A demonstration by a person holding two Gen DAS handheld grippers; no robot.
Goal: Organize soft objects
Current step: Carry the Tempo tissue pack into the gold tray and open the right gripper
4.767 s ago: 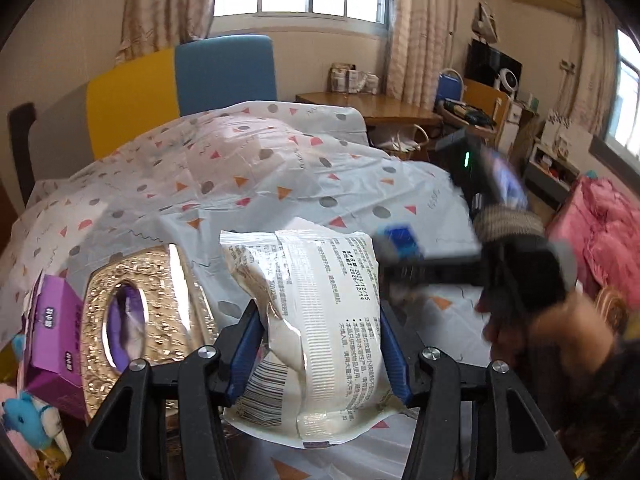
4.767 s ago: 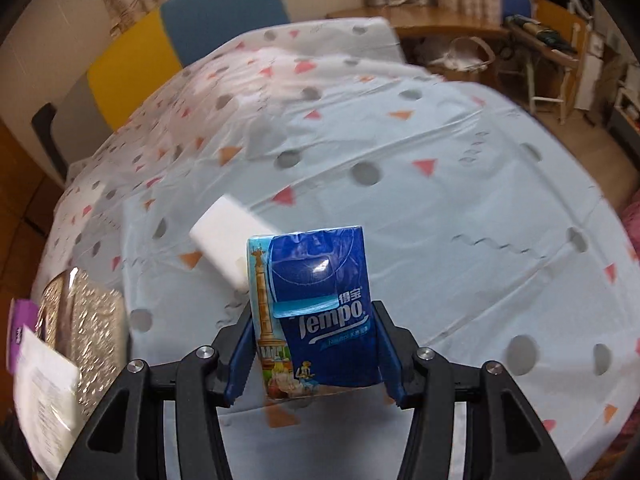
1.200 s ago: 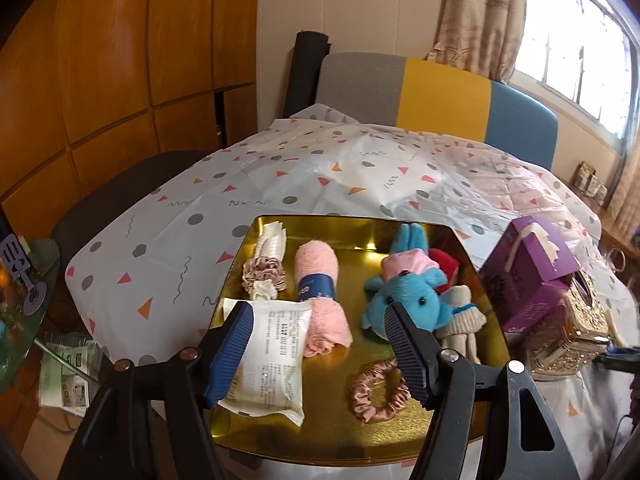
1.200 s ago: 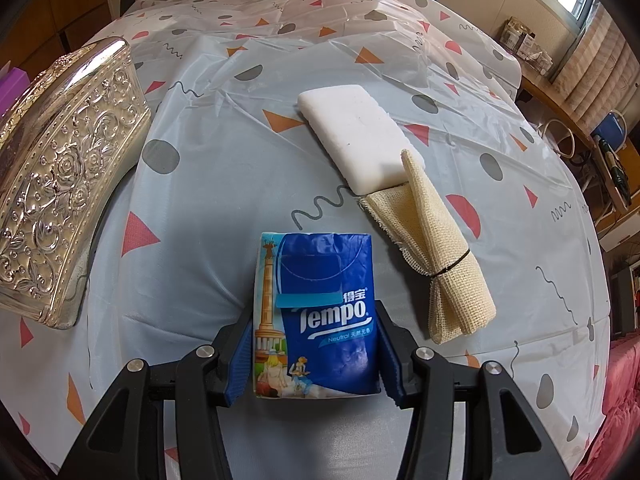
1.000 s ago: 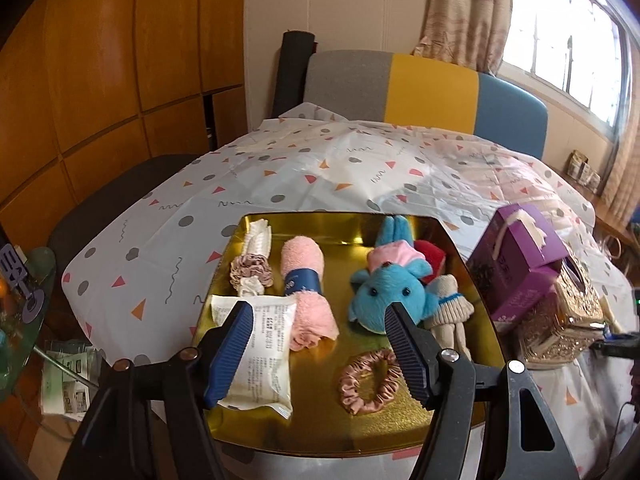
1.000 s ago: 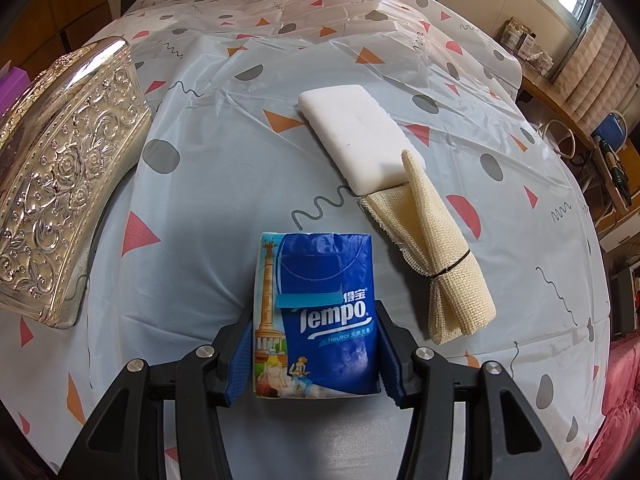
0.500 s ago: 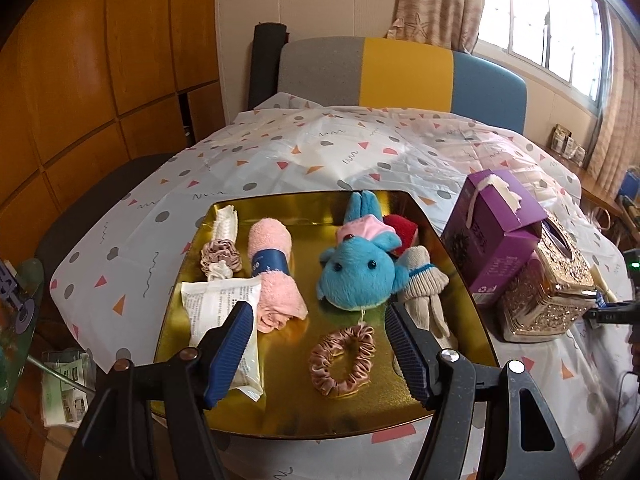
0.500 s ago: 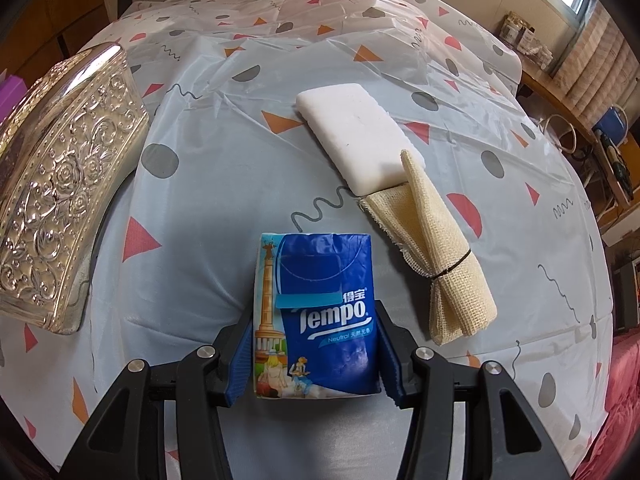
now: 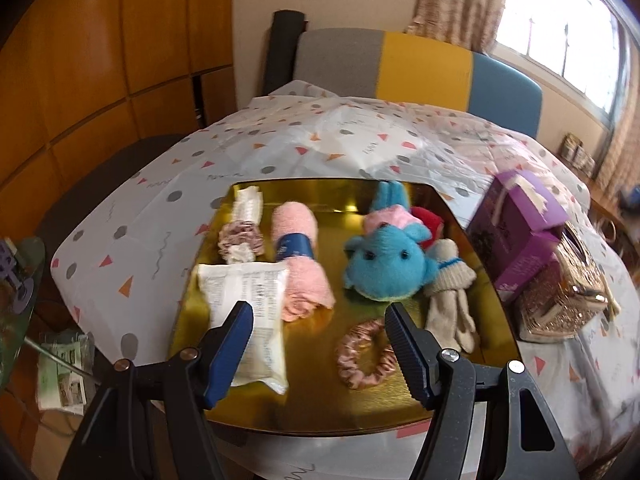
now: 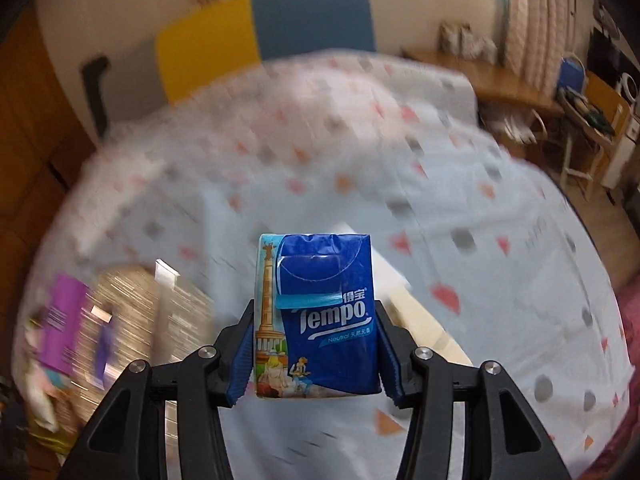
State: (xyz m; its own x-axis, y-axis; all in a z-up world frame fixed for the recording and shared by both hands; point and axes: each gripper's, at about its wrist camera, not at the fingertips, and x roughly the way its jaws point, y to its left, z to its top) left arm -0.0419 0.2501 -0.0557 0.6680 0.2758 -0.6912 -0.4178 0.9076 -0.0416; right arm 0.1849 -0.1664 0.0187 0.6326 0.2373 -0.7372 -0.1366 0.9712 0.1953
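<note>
In the left wrist view a gold tray (image 9: 320, 408) holds a white wipes pack (image 9: 248, 300), a pink rolled towel (image 9: 300, 264), a blue plush toy (image 9: 388, 260), a beige glove (image 9: 450, 300), a pink scrunchie (image 9: 360, 356) and a small scrunchie (image 9: 240, 240). My left gripper (image 9: 320, 352) is open and empty above the tray's near side. My right gripper (image 10: 316, 344) is shut on a blue Tempo tissue pack (image 10: 320, 312), held up above the table; the view behind it is blurred.
A purple tissue box (image 9: 516, 224) and an ornate gold box (image 9: 568, 296) stand right of the tray; both also show blurred in the right wrist view, the purple box (image 10: 64, 320) and the gold box (image 10: 160, 312). A grey, yellow and blue chair back (image 9: 420, 64) stands behind the table.
My left gripper let go of the wipes pack on the tray and has drawn back, open. My right gripper has just lifted the Tempo pack off the table and swung up, away from sponge and cloth.
</note>
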